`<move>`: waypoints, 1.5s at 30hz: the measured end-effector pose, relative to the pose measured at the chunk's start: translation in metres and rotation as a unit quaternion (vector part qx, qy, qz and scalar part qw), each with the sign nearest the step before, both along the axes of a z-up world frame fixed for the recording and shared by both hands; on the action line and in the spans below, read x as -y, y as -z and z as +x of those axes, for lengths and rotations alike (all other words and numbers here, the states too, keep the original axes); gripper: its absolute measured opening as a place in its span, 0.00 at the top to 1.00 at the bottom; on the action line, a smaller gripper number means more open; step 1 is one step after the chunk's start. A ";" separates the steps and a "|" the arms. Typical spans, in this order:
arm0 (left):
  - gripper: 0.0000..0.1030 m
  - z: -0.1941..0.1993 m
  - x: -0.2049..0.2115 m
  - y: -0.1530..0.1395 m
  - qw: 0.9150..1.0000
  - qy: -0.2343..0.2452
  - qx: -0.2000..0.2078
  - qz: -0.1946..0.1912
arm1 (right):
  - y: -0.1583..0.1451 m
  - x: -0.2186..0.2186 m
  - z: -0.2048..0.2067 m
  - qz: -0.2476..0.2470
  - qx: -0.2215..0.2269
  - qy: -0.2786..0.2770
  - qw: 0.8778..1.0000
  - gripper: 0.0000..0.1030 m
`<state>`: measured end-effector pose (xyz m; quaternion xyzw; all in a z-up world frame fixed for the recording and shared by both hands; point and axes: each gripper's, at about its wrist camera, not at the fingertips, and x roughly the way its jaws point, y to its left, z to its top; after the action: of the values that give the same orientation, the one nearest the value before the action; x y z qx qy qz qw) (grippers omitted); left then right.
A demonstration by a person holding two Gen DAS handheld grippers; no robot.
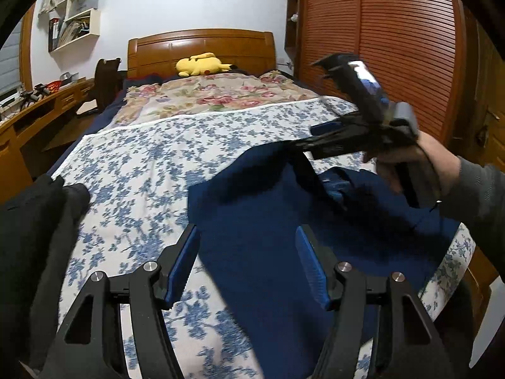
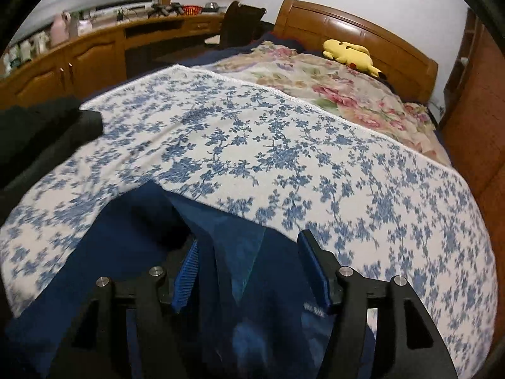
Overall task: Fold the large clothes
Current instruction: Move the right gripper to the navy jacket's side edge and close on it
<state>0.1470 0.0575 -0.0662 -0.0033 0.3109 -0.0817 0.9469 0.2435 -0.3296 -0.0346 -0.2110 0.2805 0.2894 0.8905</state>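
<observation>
Left gripper (image 1: 247,260) fills the bottom of the left wrist view, jaws apart, blue pads (image 1: 183,267) clear of any cloth, hovering over the near end of the navy garment (image 1: 252,221). Garment lies on the floral sheet (image 1: 142,164), toward the bed's right side at the foot end; long axis runs roughly from the camera up and right toward the right gripper (image 1: 318,139), and one flap is lifted off the bed up to that gripper's tips. Fabric is plain dark blue, rumpled near the right hand (image 1: 410,161), flatter near the camera. Whether the right jaws pinch the flap, cannot tell from here: motion blur. Black clothing (image 1: 34,237) sits at the left edge. Beyond: rose-print quilt (image 1: 214,94), yellow plush (image 1: 200,63), headboard (image 1: 202,47), wardrobe (image 1: 394,47) on the right, desk (image 1: 41,107) on the left. Right wrist view: right gripper (image 2: 249,268) at the bottom, jaws apart, pads not pressing anything, though a thin, lighter blue fold of the garment (image 2: 233,252) stands up between them. Garment (image 2: 110,252) spreads down and left from there, over the sheet (image 2: 284,158), its top edge coming to a peak just ahead of the fingers. A small white label shows by the right pad; text is unreadable. Black clothing (image 2: 38,126) is at left, plush (image 2: 347,53) by the headboard (image 2: 363,28), desk (image 2: 94,57) along the far left.
</observation>
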 end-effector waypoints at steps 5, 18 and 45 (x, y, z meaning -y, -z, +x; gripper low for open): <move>0.38 0.004 0.024 -0.002 1.000 0.020 0.000 -0.003 | -0.005 0.065 -0.045 0.008 0.000 -0.011 1.000 0.39; 0.38 0.016 0.086 0.001 0.997 0.075 -0.004 -0.012 | 0.032 0.247 -0.102 0.003 -0.015 0.116 0.993 0.32; 0.38 0.023 0.100 0.008 0.997 0.071 -0.011 -0.004 | 0.016 0.286 -0.032 0.090 -0.063 0.106 0.988 0.91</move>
<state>0.1697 -0.0429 -0.0738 0.0143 0.3205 -0.1500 0.9352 0.2120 -0.6154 -0.0502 -0.0807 0.3297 0.2299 0.9121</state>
